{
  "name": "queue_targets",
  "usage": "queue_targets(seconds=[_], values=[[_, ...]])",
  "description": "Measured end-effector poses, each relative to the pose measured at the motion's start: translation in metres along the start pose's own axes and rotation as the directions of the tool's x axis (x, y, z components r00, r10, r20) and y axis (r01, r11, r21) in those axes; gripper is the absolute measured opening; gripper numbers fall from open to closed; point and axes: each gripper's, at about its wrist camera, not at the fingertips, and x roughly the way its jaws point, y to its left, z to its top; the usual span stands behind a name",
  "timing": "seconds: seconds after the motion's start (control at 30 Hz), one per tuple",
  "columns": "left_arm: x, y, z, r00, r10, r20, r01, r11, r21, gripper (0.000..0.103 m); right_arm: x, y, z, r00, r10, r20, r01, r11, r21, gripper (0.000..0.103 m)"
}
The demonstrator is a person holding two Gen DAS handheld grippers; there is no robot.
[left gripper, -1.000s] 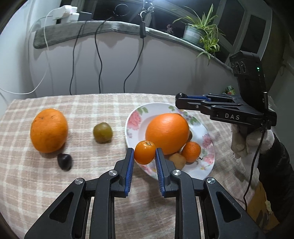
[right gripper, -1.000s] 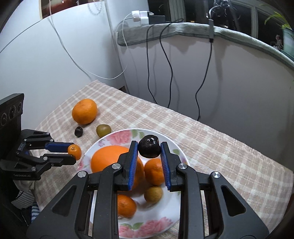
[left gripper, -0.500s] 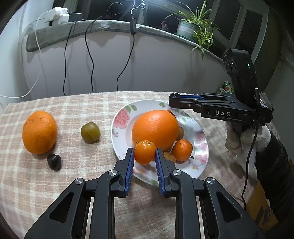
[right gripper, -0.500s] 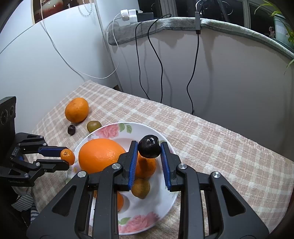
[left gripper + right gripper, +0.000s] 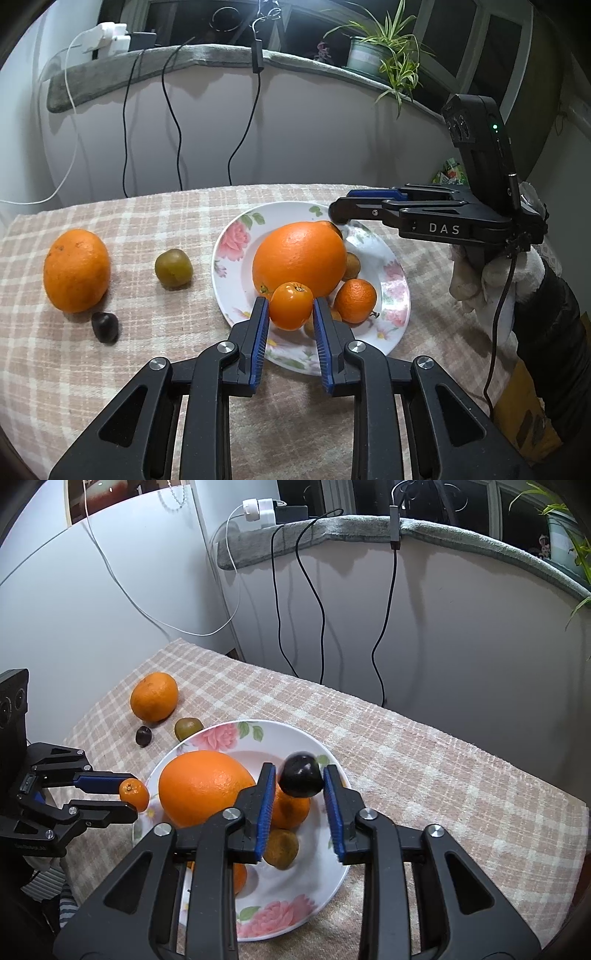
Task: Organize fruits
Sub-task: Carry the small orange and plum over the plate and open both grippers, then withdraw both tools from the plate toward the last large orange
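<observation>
My left gripper (image 5: 290, 314) is shut on a small tangerine (image 5: 291, 305) and holds it over the near rim of the floral plate (image 5: 236, 258). The plate holds a big orange (image 5: 299, 256), another tangerine (image 5: 355, 300) and small brown fruits. My right gripper (image 5: 300, 788) holds a dark plum (image 5: 300, 780) above the plate (image 5: 328, 871); its jaws look slightly apart from the blurred plum. It also shows in the left wrist view (image 5: 341, 212) over the plate's far rim. The left gripper shows in the right wrist view (image 5: 127, 794).
On the checked cloth left of the plate lie an orange (image 5: 76, 269), a green fruit (image 5: 173, 267) and a dark plum (image 5: 105, 325). Cables hang down the wall behind the table. A potted plant (image 5: 384, 55) stands on the ledge.
Both grippers have moved further over the plate with their fruits. The right gripper's jaws have widened a little and the plum between them is now blurred.
</observation>
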Motion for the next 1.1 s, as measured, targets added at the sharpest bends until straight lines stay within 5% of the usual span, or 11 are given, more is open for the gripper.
queue_targets(seconds=[0.2, 0.37, 0.5, 1.1], values=[[-0.003, -0.002, 0.000, 1.000, 0.007, 0.013, -0.007, 1.000, 0.005, 0.056, -0.007, 0.001, 0.000, 1.000, -0.014, 0.023, 0.014, 1.000, 0.001, 0.064], [-0.006, -0.004, 0.000, 1.000, 0.016, 0.022, -0.016, 1.000, 0.014, 0.071, -0.015, 0.003, 0.000, 0.998, -0.023, 0.051, 0.023, 1.000, 0.003, 0.079], [-0.007, -0.005, 0.000, 0.999, 0.035, 0.020, -0.036, 0.999, 0.010, 0.072, -0.019, 0.007, 0.001, 0.998, -0.030, 0.061, 0.031, 1.000, -0.005, 0.086], [-0.017, -0.003, -0.003, 0.996, 0.077, 0.039, -0.076, 0.997, -0.007, 0.078, -0.023, 0.027, 0.000, 0.997, -0.052, 0.052, 0.055, 0.997, -0.052, 0.087]])
